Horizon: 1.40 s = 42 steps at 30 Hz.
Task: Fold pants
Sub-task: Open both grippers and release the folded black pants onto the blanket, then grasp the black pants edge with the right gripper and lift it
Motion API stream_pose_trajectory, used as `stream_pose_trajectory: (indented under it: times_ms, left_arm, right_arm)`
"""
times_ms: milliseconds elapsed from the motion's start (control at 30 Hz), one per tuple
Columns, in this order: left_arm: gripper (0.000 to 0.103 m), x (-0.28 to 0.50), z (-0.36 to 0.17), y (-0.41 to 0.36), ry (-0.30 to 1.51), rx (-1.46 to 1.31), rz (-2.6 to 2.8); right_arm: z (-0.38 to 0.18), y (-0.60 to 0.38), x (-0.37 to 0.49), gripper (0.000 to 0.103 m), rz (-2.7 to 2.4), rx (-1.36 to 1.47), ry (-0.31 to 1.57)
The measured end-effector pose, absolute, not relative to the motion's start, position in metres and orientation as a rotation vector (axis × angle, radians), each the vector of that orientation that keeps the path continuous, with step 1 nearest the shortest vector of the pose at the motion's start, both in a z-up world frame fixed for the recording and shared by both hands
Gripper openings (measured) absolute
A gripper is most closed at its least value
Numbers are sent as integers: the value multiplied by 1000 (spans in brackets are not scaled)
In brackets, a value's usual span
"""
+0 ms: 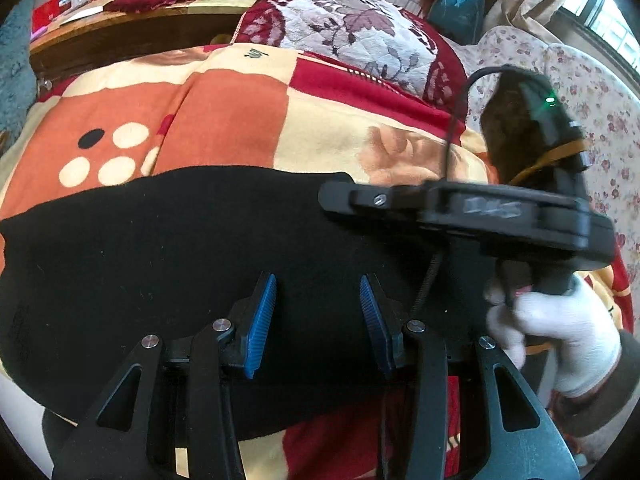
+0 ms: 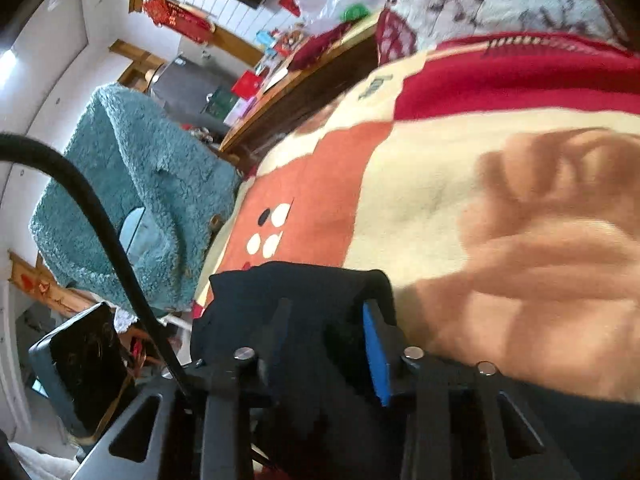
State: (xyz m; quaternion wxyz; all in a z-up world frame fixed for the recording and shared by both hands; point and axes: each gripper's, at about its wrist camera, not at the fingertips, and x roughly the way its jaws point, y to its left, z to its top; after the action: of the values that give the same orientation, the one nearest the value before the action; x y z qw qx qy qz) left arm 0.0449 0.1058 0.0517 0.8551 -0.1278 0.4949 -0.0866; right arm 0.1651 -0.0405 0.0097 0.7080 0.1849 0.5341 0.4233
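Observation:
The black pants (image 1: 160, 264) lie spread flat across a patterned blanket (image 1: 224, 116) on the bed. My left gripper (image 1: 318, 284) is open just above the pants, its blue pads (image 1: 260, 320) apart with nothing between them. The right gripper's body (image 1: 480, 212), held by a white-gloved hand (image 1: 560, 340), lies sideways at the pants' right edge. In the right wrist view my right gripper (image 2: 324, 316) has black pants fabric (image 2: 296, 292) bunched between its fingers, lifted over the blanket (image 2: 440, 184). One blue pad (image 2: 376, 356) shows; the other is hidden by cloth.
A maroon and white floral pillow (image 1: 352, 28) lies at the bed's far end. A wooden shelf (image 1: 132, 32) with clutter runs behind the bed. A teal fluffy garment (image 2: 132, 196) hangs beside the bed. A floral cover (image 1: 576, 92) lies at the right.

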Motion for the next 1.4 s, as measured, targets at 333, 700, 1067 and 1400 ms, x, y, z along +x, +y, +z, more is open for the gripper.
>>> stream_pose_trajectory:
  times_ms: [333,700,1067,1400]
  left_arm:
    - [43,44,47,105,1029,-275,-189]
    - [43,42,61,94,1010,-263,-197]
    - [57,53,70,37,1021,-234,-353]
    - [60,87,59,-36,1115,-179,-569]
  right_arm:
    - [8,-31,156,10,786,242,1113]
    - [51,-87,119,13,709,259,1031]
    - [52,-207,53,31,504,380,1038]
    - [11,-290,14,48,303,615,1117]
